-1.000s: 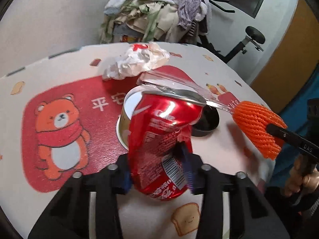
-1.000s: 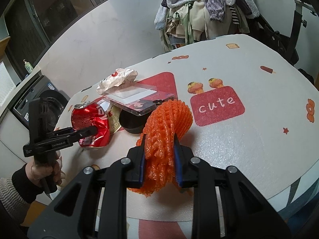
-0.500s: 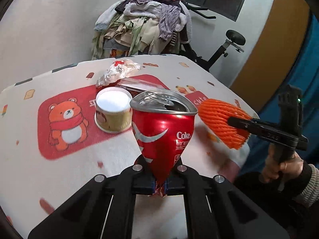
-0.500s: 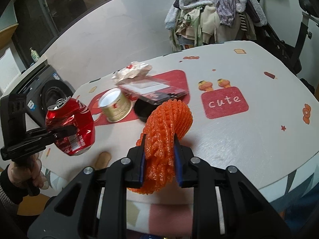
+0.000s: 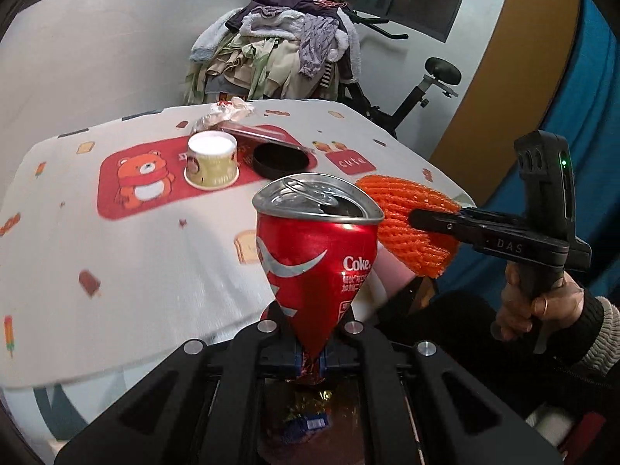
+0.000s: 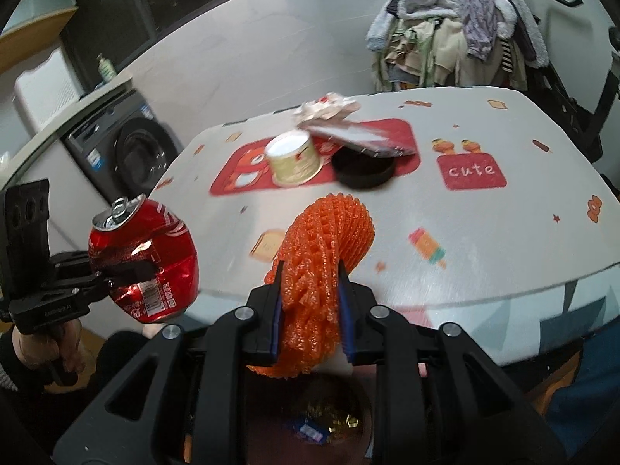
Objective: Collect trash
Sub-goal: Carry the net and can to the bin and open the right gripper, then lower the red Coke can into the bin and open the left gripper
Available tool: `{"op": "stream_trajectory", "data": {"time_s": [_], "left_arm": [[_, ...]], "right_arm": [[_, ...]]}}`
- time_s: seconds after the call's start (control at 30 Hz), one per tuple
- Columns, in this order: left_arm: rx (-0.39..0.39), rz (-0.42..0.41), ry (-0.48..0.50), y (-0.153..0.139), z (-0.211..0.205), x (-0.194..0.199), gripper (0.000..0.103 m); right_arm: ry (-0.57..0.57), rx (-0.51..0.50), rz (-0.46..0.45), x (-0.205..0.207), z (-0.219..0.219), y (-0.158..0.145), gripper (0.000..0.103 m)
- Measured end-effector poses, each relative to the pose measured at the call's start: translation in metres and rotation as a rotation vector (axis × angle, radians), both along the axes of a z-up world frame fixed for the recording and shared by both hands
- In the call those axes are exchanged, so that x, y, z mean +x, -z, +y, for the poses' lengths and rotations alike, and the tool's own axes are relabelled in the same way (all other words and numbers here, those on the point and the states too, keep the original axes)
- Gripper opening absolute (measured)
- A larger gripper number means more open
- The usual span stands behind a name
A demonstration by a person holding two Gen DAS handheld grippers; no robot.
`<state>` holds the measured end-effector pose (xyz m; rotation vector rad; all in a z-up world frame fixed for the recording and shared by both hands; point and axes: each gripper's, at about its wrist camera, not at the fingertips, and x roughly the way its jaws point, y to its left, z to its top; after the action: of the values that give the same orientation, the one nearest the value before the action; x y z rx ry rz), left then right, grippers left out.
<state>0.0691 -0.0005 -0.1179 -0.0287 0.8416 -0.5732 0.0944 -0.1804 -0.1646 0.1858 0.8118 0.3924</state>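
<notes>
Left gripper (image 5: 310, 352): clenched on the crushed base of a red Coke can (image 5: 316, 255), held top-up in the air off the near edge of the table (image 5: 155, 263); in the right wrist view the can (image 6: 145, 259) sits at 9 o'clock. Judged light, thin-walled and already dented; the slick aluminium could pivot in a narrow pinch, so a hold across the flattened lower section is the soundest. Centre: right gripper (image 6: 310, 310) closed on an orange foam fruit net (image 6: 321, 271), compressed between the pads. Judged very light, soft and springy; grip mid-body, firmly, since it will slip out if only an edge is taken. Below both tools, at 6 o'clock, a receptacle holding wrappers (image 6: 310, 426) is partly visible; its form cannot be made out. Remaining on the table at 12 o'clock: paper cup (image 6: 294, 161), black lid (image 6: 364, 172), clear plastic tray (image 6: 360, 135), crumpled wrapper (image 6: 327, 108). At 1 o'clock, a clothes pile (image 6: 461, 27).
</notes>
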Motion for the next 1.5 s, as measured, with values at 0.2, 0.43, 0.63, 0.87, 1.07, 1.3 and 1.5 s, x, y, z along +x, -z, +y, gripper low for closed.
{"op": "stream_trajectory", "data": {"time_s": [0.2,0.43,0.63,0.87,1.07,1.3,1.5], "left_arm": [[0.011,-0.002,0.010,0.004,0.002,-0.043,0.006],[0.000,-0.008,-0.009,0.008,0.008,-0.071,0.006],[0.012,0.004,-0.011,0.015,0.010,-0.079,0.006],[0.011,0.021,-0.025,0.029,0.016,-0.076,0.006],[0.019,0.063,-0.022,0.046,0.016,-0.068,0.006],[0.048,0.074,0.021,0.058,0.008,-0.065,0.006],[0.072,0.093,0.046,0.076,0.001,-0.066,0.006]], "right_arm": [[-0.071,-0.018,0.029,-0.047,0.013,0.001,0.026],[-0.171,-0.053,0.178,-0.084,0.031,0.026,0.026],[-0.202,-0.080,0.289,-0.081,0.046,0.053,0.027],[-0.235,-0.111,0.362,-0.065,0.062,0.082,0.047],[-0.220,-0.163,0.298,-0.055,0.063,0.080,0.097],[-0.164,-0.233,0.097,-0.048,0.041,0.058,0.097],[-0.130,-0.221,-0.071,-0.058,0.021,0.048,0.097]]}}
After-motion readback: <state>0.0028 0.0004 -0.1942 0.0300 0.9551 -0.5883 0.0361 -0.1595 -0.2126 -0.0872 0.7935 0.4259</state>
